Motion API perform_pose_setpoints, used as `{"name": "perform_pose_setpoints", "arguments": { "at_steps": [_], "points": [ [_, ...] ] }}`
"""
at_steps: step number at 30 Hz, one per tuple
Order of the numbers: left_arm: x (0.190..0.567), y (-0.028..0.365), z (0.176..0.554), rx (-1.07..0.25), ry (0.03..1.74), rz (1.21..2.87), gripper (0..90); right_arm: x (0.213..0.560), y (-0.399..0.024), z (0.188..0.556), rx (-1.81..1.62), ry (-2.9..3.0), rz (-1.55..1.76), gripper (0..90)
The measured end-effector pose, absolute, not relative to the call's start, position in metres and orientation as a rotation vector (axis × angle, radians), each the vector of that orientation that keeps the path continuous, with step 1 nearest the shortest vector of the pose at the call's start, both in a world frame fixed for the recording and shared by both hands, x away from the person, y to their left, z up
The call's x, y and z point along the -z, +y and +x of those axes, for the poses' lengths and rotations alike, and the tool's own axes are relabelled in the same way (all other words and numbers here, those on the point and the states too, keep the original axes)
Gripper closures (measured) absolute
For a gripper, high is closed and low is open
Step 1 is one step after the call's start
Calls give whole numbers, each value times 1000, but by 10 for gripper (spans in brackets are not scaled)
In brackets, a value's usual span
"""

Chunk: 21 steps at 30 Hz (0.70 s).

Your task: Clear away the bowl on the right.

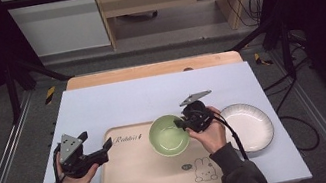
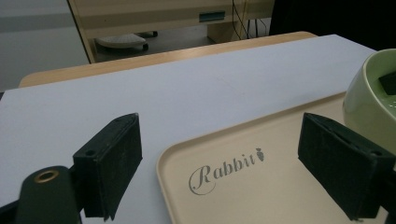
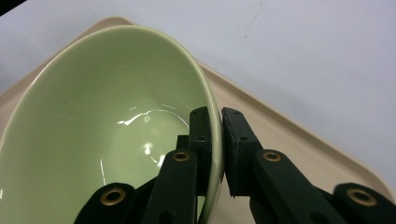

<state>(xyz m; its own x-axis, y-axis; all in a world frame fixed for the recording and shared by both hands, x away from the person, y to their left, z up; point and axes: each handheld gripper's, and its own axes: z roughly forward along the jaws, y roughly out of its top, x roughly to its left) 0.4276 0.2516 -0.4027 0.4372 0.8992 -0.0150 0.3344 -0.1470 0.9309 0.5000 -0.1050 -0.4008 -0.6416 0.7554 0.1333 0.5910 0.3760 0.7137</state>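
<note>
The beige tray (image 2: pixel 280 186) reads "Rabbit" in script beside the green bowl (image 2: pixel 369 102).

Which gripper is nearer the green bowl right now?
Right. The right gripper is clamped on the green bowl's rim, one jaw inside and one outside. The left gripper is open over the tray's left edge, apart from the bowl.

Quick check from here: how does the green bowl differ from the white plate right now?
The green bowl is deep and plain; the white plate is shallow with a ribbed rim. The bowl is over the beige tray; the plate lies on the table cover beside it. The right gripper clamps the bowl's rim; the plate is untouched. Both are round, empty dishes.
</note>
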Motion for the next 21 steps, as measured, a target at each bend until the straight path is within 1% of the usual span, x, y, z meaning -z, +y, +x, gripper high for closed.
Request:
{"name": "perform_pose_setpoints", "arguments": {
  "at_steps": [21],
  "points": [
    [402, 251, 427, -712, 1075, 1695, 132, 414, -89, 512, -1087, 2448, 1214, 831]
  ]
}}
